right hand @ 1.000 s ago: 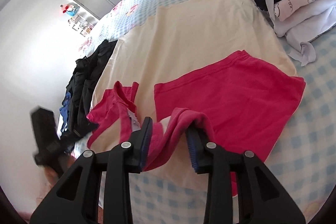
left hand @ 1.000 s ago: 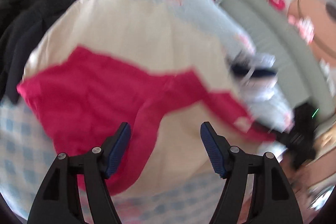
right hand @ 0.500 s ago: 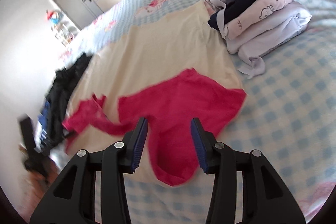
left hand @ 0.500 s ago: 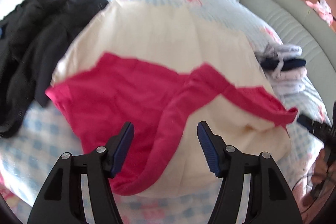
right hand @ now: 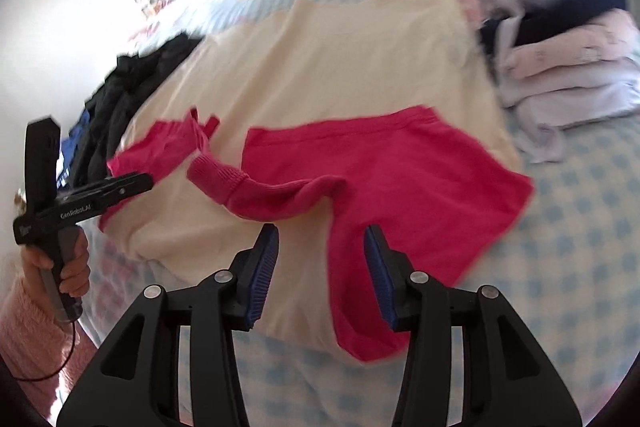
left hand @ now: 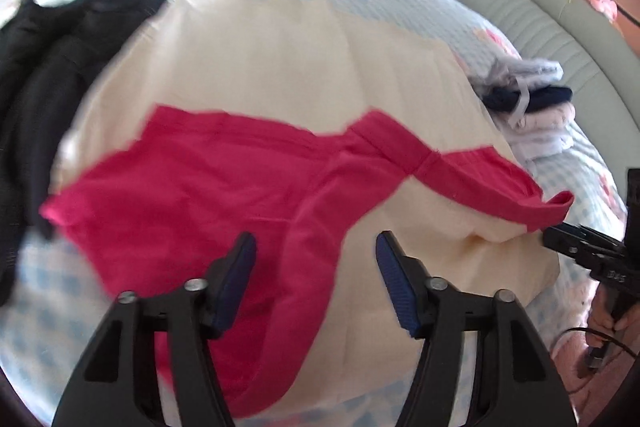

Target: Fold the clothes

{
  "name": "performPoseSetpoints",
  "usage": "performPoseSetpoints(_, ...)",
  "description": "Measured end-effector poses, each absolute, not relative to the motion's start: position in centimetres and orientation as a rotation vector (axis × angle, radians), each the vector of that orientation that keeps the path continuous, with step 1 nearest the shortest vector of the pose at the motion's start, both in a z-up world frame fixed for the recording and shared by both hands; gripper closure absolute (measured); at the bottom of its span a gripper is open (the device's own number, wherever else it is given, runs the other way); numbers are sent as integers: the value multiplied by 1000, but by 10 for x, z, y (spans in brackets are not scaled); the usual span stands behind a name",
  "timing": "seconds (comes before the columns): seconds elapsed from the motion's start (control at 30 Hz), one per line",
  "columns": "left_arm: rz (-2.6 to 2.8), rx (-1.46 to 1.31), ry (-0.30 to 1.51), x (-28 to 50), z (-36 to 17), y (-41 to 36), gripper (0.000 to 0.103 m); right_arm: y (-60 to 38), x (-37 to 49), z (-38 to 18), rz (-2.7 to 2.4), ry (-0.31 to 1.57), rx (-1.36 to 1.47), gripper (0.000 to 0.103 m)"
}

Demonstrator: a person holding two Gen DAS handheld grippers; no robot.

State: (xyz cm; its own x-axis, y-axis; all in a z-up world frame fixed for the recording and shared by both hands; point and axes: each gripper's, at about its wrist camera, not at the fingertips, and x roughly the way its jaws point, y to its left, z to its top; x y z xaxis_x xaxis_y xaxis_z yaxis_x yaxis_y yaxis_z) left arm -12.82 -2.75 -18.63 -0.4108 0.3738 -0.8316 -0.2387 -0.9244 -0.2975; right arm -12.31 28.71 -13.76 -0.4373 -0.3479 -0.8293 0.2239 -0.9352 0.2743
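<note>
Jaws apart over red garment (left hand: pixel 208 195); folded stack (right hand: pixel 568 67) beside.

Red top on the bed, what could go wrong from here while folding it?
The left tongs are closing with the red top between them, over the cream cloth; they may pinch both layers. The sleeve lies twisted across the cloth, so it could get folded in bunched.

Open room: bare cream sheet (right hand: pixel 360 63), centre and upper middle of the right wrist view.
Right edge: stack of folded clothes (right hand: pixel 568 67) blocks the upper right.
Left edge: dark clothes pile (right hand: pixel 132 83), left gripper (right hand: pixel 150 181) beside it.
Foreground: red garment (right hand: pixel 400 179) lies across the sheet's near edge.
</note>
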Motion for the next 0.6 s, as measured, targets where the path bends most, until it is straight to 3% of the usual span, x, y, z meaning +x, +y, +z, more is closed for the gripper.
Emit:
performPoseSetpoints(0.03,2361,-1444,-169,-128,-186,-25,90,285,-128,-146,-2377,-193,1455,58)
performPoseSetpoints(0.1,2370,-1442,-131,-128,-185,-20,94,282,-138,-163,-2324,-228,1524,90)
performPoseSetpoints(0.17,2397,-1410,-115,-127,-175,-20,95,280,-142,-163,-2321,-247,1508,95)
performPoseSetpoints(0.43,2510,-1221,-221,-148,-124,-47,94,288,-156,-118,-2463,-367,1269,96)
performPoseSetpoints(0.5,2508,-1294,-178,-169,-144,-42,89,289,-173,-138,-2479,-415,1336,89)
performPoseSetpoints(0.6,2455,-1542,-103,-199,-199,-41,68,285,-193,-184,-2456,-385,1579,80)
